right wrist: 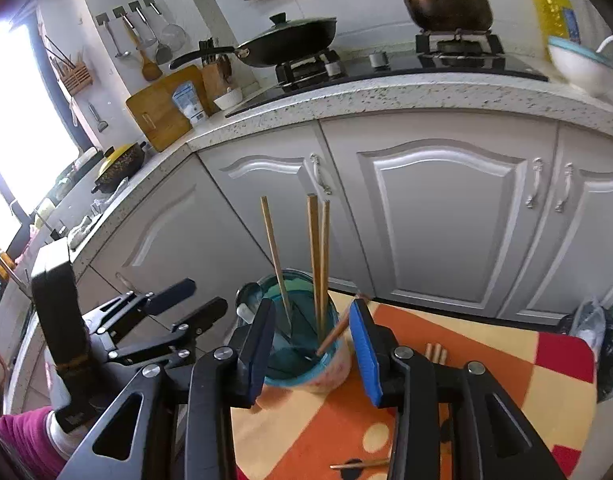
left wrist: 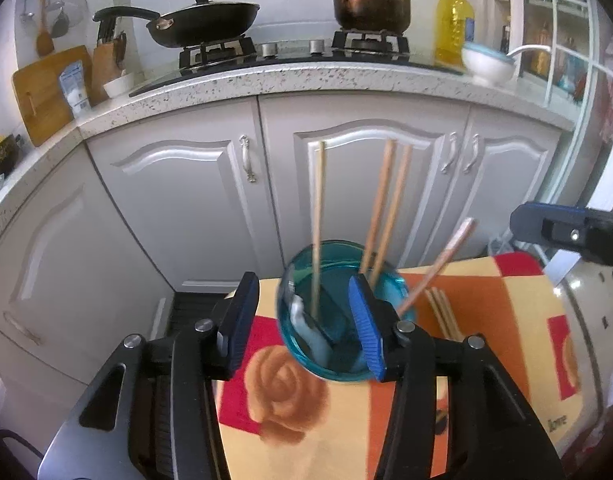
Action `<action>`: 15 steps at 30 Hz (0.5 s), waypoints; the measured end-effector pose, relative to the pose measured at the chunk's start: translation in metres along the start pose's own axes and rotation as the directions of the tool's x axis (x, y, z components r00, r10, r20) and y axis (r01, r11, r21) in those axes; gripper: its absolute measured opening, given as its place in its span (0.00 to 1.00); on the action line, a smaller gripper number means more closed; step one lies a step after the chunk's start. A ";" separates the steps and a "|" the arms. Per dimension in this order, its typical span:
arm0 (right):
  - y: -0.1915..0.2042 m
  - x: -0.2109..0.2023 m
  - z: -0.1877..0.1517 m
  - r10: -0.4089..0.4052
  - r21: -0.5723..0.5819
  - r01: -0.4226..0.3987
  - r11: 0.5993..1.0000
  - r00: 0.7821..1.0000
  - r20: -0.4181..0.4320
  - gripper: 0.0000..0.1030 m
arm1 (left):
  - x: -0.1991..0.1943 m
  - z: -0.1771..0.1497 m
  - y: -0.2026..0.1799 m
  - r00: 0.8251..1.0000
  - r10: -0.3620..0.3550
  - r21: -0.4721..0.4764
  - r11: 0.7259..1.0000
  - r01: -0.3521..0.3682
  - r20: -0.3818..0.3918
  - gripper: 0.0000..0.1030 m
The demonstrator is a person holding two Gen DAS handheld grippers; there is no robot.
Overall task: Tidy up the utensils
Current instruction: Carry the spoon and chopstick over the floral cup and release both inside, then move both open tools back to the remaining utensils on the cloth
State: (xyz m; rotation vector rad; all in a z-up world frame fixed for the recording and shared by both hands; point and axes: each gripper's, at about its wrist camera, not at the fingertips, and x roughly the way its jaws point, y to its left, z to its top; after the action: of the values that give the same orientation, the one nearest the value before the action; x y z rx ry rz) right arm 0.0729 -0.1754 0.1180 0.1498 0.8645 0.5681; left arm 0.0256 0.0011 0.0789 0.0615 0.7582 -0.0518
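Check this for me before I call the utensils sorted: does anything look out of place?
Yes. Some chopsticks lie flat on the patterned cloth behind the blue glass cup, and another lies nearer the camera, while four stand in the cup. Both tongs are open and hold nothing.

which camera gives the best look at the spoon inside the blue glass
The left wrist view: it looks down into the blue glass, showing the white spoon lying against the inner wall. The right wrist view shows only the spoon's bowl above the rim of the glass, behind a gripper finger.
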 end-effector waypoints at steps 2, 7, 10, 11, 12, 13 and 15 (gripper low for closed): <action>0.000 -0.012 -0.007 -0.015 0.003 0.015 1.000 1.000 0.023 0.37 | -0.008 -0.001 -0.005 1.000 -0.027 -0.013 1.000 0.027 0.003 0.46; 0.002 -0.040 -0.024 -0.072 0.012 0.071 0.997 0.995 0.071 0.40 | -0.023 -0.006 -0.023 0.996 -0.088 -0.025 0.996 0.088 0.008 0.47; 0.000 -0.051 -0.036 -0.118 0.013 0.118 0.993 0.990 0.075 0.41 | -0.028 -0.009 -0.037 0.993 -0.119 -0.019 0.993 0.119 0.004 0.47; -0.002 -0.055 -0.040 -0.131 0.016 0.130 0.991 0.989 0.075 0.41 | -0.030 -0.010 -0.042 0.991 -0.133 -0.018 0.991 0.133 0.003 0.47; -0.003 -0.057 -0.043 -0.141 0.018 0.140 0.990 0.987 0.075 0.41 | -0.031 -0.011 -0.045 0.990 -0.140 -0.018 0.990 0.140 0.002 0.47; -0.004 -0.060 -0.047 -0.152 0.022 0.151 0.988 0.986 0.073 0.41 | -0.032 -0.012 -0.049 0.988 -0.153 -0.023 0.988 0.153 -0.001 0.47; -0.009 -0.067 -0.057 -0.182 0.038 0.180 0.983 0.981 0.073 0.41 | -0.032 -0.014 -0.056 0.983 -0.181 -0.037 0.983 0.181 -0.016 0.47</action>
State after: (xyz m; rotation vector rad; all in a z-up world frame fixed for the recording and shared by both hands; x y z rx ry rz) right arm -0.0001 -0.2238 0.1233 0.1187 0.8039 0.3762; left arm -0.0114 -0.0532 0.0885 -0.0409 0.7824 -0.2112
